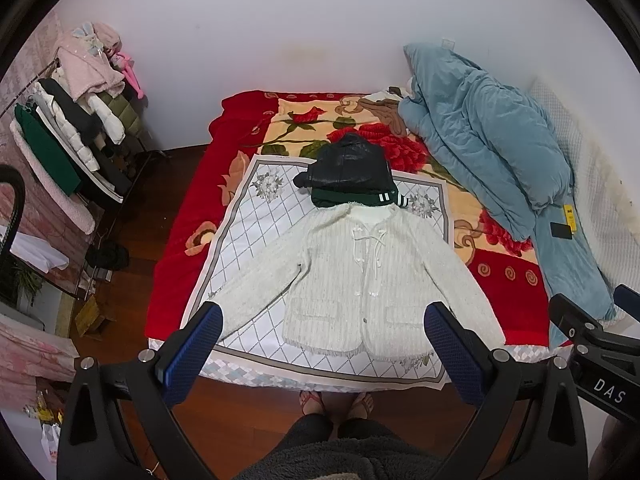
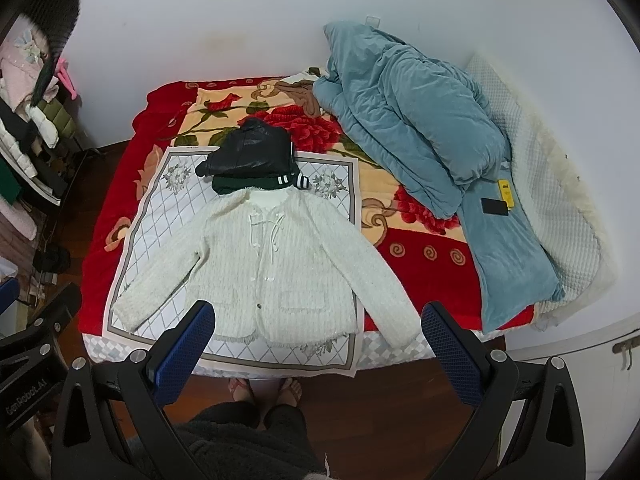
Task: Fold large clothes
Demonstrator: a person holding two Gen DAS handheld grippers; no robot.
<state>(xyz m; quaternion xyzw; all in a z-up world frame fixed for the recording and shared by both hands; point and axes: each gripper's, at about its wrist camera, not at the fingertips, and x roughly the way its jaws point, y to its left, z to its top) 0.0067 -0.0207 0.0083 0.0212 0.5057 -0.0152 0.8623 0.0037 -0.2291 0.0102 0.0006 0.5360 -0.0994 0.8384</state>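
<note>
Lying flat and face up on a white patterned cloth [image 1: 248, 216] that covers the near part of the bed [image 1: 180, 264], the white knitted jacket [image 1: 352, 280] has both sleeves spread outward and its hem toward the person. Behind its collar, touching it, sits a pile of already folded dark clothes [image 1: 352, 176]. A blue quilt [image 1: 480, 140] is bunched on the right side of the bed, well apart from the jacket.

Both tools hang above the near edge of the bed and hold nothing. The left gripper [image 1: 322, 338] has its fingers spread wide, and the right gripper [image 2: 316, 336] is the same.

I judge the jacket to be soft, thick and rather light, with a fluffy surface that should not slip between the fingers. It will bend wherever it is lifted, so a hold in the middle would only make a bump. Better places seem to be the cuff of the left sleeve [image 1: 224, 320] and the shoulder seam, where the fabric is doubled. The lace at the chest [image 1: 366, 248] may catch, so I would avoid it.
</note>
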